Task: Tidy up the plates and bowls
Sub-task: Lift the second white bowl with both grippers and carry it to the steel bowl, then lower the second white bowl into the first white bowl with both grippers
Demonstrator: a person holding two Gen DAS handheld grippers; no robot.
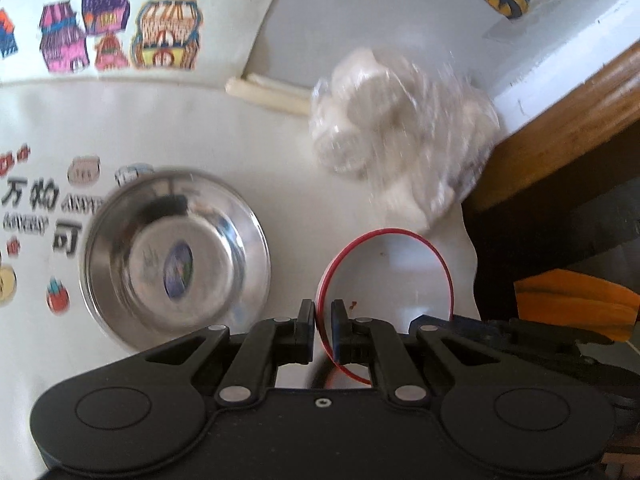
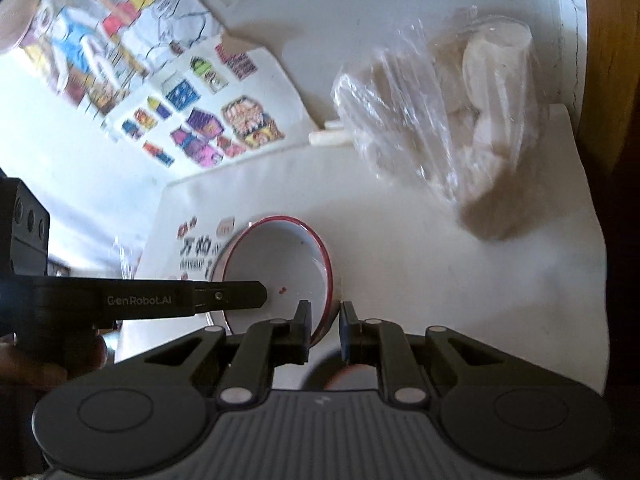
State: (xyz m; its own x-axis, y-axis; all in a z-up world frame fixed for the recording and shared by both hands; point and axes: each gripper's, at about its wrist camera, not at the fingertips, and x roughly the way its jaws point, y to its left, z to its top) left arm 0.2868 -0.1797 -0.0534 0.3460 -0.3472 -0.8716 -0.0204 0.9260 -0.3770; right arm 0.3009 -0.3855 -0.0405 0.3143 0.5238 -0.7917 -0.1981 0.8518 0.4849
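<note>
A white bowl with a red rim [image 1: 392, 272] hangs above the table, held from two sides. My left gripper [image 1: 323, 308] is shut on its rim, one finger inside and one outside. In the right wrist view the same bowl [image 2: 280, 260] is tilted, with my right gripper [image 2: 325, 308] shut on its near rim. The left gripper [image 2: 262, 294] reaches in from the left to the opposite edge. A shiny steel bowl [image 1: 176, 256] stands upright on the printed white tablecloth [image 1: 240, 152], to the left of the held bowl.
A clear plastic bag of white round pieces [image 1: 400, 132] [image 2: 460, 120] lies beyond the bowls. Two pale sticks [image 1: 268, 92] lie beside it. Coloured drawings [image 1: 120, 36] cover the far table. A wooden edge [image 1: 560, 128] and an orange object [image 1: 572, 300] are at the right.
</note>
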